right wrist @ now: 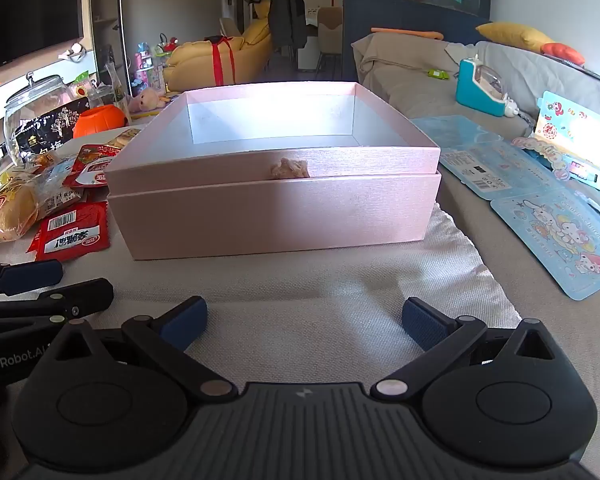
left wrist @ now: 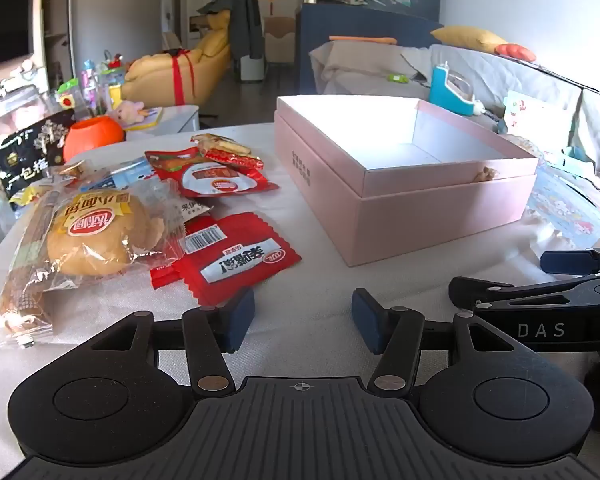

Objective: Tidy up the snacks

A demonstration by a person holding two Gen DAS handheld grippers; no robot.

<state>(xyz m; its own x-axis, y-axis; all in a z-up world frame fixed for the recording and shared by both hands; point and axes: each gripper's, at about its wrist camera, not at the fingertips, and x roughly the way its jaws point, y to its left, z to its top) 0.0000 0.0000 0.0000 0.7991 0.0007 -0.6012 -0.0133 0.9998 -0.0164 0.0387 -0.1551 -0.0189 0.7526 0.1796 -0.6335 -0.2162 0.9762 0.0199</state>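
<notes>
On the cloth-covered surface (right wrist: 320,280) the snacks (left wrist: 172,216) are seen piled left of the seemingly empty pink box (right wrist: 276,184), nothing yet being packed, so the left hand-held gripper (left wrist: 303,316) and right hand-held gripper (right wrist: 304,322), both held apart and empty, are judged to need a first packet.
</notes>
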